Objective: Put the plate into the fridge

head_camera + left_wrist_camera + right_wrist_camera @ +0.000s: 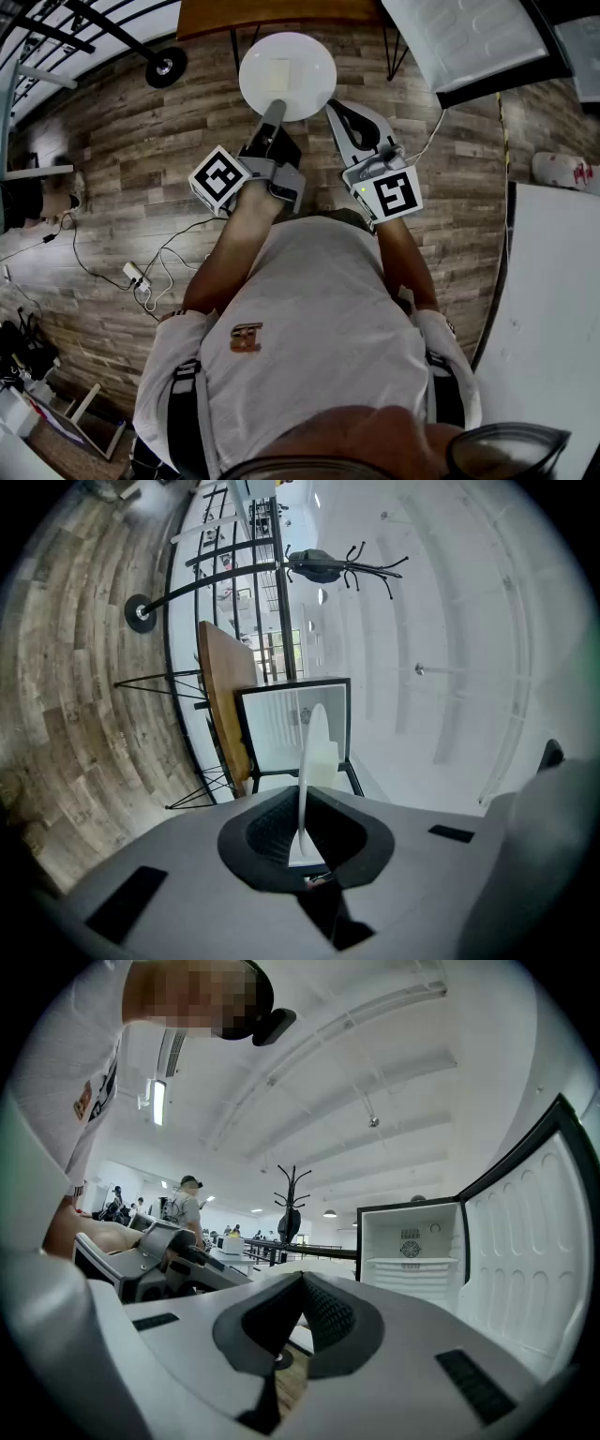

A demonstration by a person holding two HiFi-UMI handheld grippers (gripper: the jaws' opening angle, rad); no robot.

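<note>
A round white plate (287, 70) is held out level over the wooden floor, its near rim pinched in my left gripper (276, 108). In the left gripper view the plate (310, 752) runs edge-on between the dark pads, which are shut on it, and points toward the open fridge (292, 726). My right gripper (337, 111) hovers just right of the plate with its jaws shut and nothing in them. In the right gripper view the right gripper (299, 1286) faces the fridge (412, 1251), whose white interior and shelves show beside its swung-out door (520, 1241).
A wooden table (281, 13) on thin black legs stands just beyond the plate, left of the fridge (469, 42). Cables and a power strip (136, 274) lie on the floor at left. A white counter (553, 319) is at right. People stand far off.
</note>
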